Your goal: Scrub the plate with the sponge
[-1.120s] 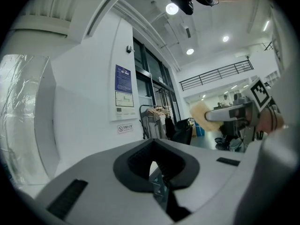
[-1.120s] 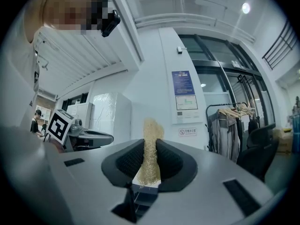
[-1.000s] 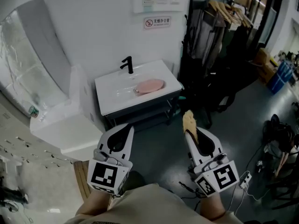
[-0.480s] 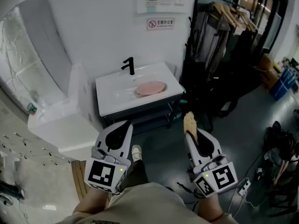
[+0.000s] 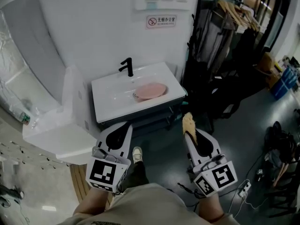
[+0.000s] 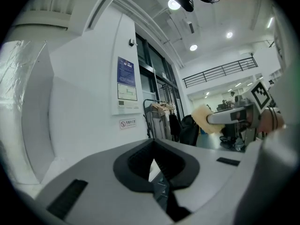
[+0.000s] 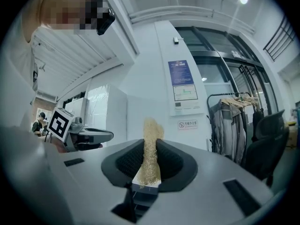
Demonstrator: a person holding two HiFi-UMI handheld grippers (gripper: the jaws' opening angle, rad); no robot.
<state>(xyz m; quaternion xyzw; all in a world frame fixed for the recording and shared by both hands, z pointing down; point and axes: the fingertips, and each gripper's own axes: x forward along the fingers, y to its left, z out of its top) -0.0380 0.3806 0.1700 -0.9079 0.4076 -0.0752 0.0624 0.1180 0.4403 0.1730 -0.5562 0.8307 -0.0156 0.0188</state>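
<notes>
While the pink plate [image 5: 150, 90] lay in the white sink [image 5: 105, 100], well ahead, the sponge [image 7: 152, 128] stood pinched upright in the right hand-held gripper [image 7: 149, 146]. Soft and light, it looked best held low, leaving its top free. The left hand-held gripper [image 6: 153, 148] was closed, empty.

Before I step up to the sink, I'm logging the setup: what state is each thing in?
left hand-held gripper: shut, empty.
right hand-held gripper: shut on the sponge.
sponge: upright, pinched between the right jaws.
plate: lying flat in the sink, untouched.
faucet: no stream visible.
</notes>
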